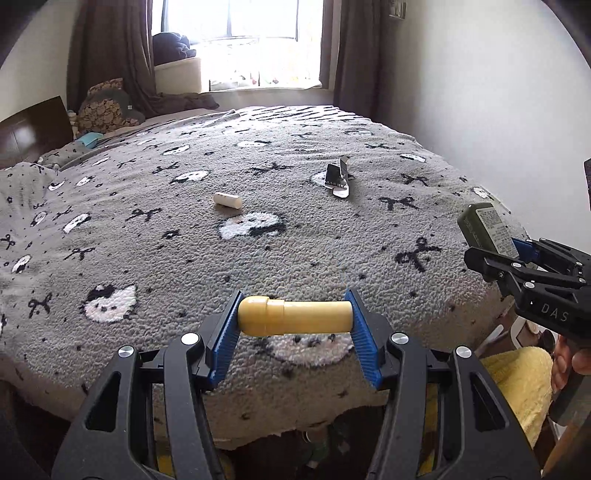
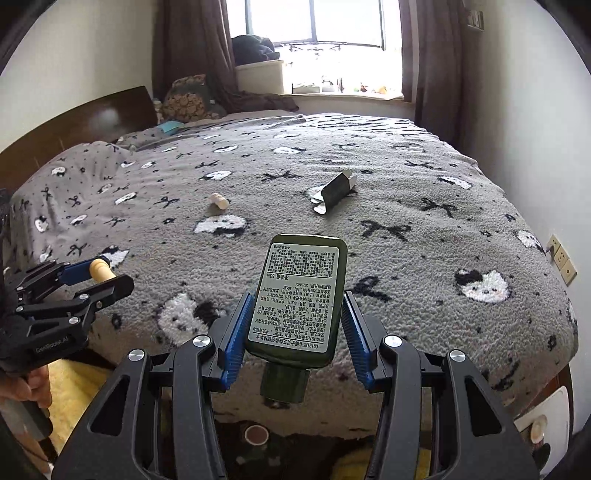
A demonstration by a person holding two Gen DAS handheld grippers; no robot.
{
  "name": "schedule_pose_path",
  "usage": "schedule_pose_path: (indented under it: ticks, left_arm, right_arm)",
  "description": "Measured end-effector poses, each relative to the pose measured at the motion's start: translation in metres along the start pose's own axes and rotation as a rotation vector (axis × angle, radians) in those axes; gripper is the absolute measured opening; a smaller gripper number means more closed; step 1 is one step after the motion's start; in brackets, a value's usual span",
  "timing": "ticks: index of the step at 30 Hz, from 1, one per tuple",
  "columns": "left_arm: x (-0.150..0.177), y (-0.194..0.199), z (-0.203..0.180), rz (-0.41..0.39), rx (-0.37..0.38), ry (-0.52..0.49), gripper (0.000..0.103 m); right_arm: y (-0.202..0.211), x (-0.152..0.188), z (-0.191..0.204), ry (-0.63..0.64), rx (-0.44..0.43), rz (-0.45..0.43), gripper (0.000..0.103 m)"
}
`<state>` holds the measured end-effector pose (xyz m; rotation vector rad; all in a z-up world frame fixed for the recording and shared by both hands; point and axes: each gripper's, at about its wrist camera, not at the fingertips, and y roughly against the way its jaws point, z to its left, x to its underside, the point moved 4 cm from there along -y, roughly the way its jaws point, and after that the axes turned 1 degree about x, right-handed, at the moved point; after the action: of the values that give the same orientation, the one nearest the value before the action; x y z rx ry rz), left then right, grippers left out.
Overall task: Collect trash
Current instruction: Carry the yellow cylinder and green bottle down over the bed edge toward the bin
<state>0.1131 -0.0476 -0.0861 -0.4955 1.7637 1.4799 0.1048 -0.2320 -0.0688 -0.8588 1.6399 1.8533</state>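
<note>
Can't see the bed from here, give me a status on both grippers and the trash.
Left gripper shut on yellow tube. Right gripper shut on green tube. White cylinder and flattened carton remain on blanket. Nothing blocking.

You're in a home bedroom — a wide bed [image 2: 424, 236] under a grey fleece blanket [image 1: 155, 258] patterned with cats and bows, dark wooden headboard [image 2: 92, 118], pillows [image 2: 188, 99] heaped at the head, brown curtains [image 2: 184, 48] framing a bright window [image 2: 314, 22], wall socket [image 2: 561, 258] — lived-in, domestic.

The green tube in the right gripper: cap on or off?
On. The green tube hangs cap-down in the right gripper, its dark cap in place.
</note>
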Motion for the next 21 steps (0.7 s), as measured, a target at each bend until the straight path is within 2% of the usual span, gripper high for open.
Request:
schedule_pose_path:
  ticks: [9,21]
  left_arm:
    - [0.044,0.021,-0.004,0.024,0.018,0.014,0.053]
    - [0.112,-0.003,0.004,0.176,0.005,0.049,0.053]
  right_arm:
    - [0.011,0.05,0.015,0.0,-0.054,0.058,0.049]
    - [-0.016,0.109,0.026,-0.021,-0.077,0.213,0.049]
